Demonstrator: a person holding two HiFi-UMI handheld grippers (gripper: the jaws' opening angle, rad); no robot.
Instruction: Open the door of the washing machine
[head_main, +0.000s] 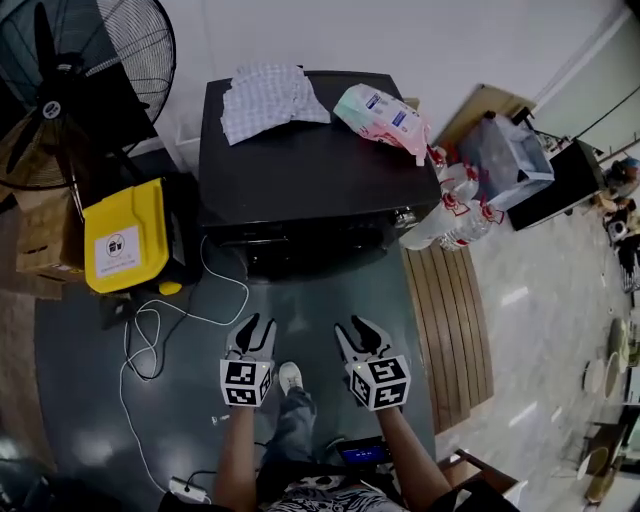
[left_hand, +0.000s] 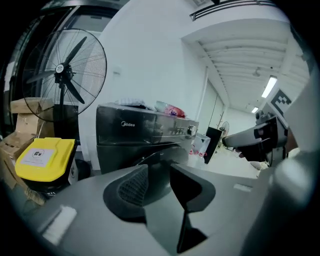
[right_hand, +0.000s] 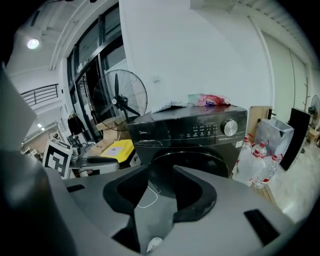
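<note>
1. Standing against a white wall (head_main: 400, 40), a dark washer (head_main: 300, 170) is seen ahead of both grippers, with its front turned toward them.
2. Its round door (right_hand: 210, 162) is set in the front below the control strip. It is seen shut in the right gripper view and is touched by neither gripper.
3. The left gripper (head_main: 256, 326) is held low over the dark floor (head_main: 320, 290), well short of the washer. Its jaws are parted about halfway and nothing is gripped; only the floor and the washer's front are seen through the gap.
4. The right gripper (head_main: 353, 326) is held beside it at the same level, likewise apart from the washer. Its jaws are also parted, and nothing is held between them.
5. On the washer's top, a checked cloth (head_main: 268, 98) is laid at the left rear and a pink packet (head_main: 385, 115) at the right rear.
6. A yellow bin (head_main: 125, 235) is placed just left of the washer, and a large fan (head_main: 80, 80) is stood behind it.
7. Bottles (head_main: 455, 205) are bunched at the washer's right front corner, next to a slatted wooden board (head_main: 450, 320) laid on the floor.
8. A white cable (head_main: 246, 293) is trailed over the floor from the washer's left side, passing near the left gripper.
9. A shoe (head_main: 290, 377) is seen between the two grippers in the head view.
</note>
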